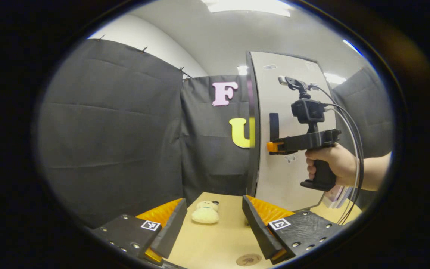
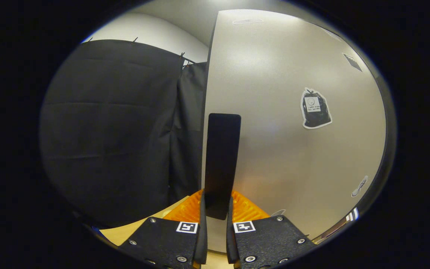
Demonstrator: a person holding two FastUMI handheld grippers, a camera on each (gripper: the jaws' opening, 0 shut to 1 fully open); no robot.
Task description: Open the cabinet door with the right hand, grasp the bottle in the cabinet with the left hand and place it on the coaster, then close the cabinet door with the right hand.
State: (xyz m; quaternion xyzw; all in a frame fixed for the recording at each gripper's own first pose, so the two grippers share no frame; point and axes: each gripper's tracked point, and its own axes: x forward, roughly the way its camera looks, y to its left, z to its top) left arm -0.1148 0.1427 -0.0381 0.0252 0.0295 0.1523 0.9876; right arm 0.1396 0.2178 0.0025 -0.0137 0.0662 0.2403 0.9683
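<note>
A white cabinet door point(image 1: 286, 93) stands at the right of the left gripper view, with a black vertical handle point(image 1: 274, 125) near its left edge. A hand point(image 1: 334, 164) holds my right gripper point(image 1: 271, 146) against that handle. In the right gripper view the door point(image 2: 274, 74) is very close, and my right gripper point(image 2: 217, 200) is shut on the lower end of the handle point(image 2: 222, 157). My left gripper point(image 1: 214, 204) hangs open over the wooden table point(image 1: 218, 239), holding nothing. A round brown coaster point(image 1: 249, 259) lies on the table just below it. The cabinet's inside and the bottle are hidden.
A small cream plush toy point(image 1: 205, 213) lies on the table ahead of the left gripper's fingers. Black cloth walls close off the left and back. A bag-shaped sticker point(image 2: 315, 108) is stuck on the door. Cables run from the right gripper past the forearm.
</note>
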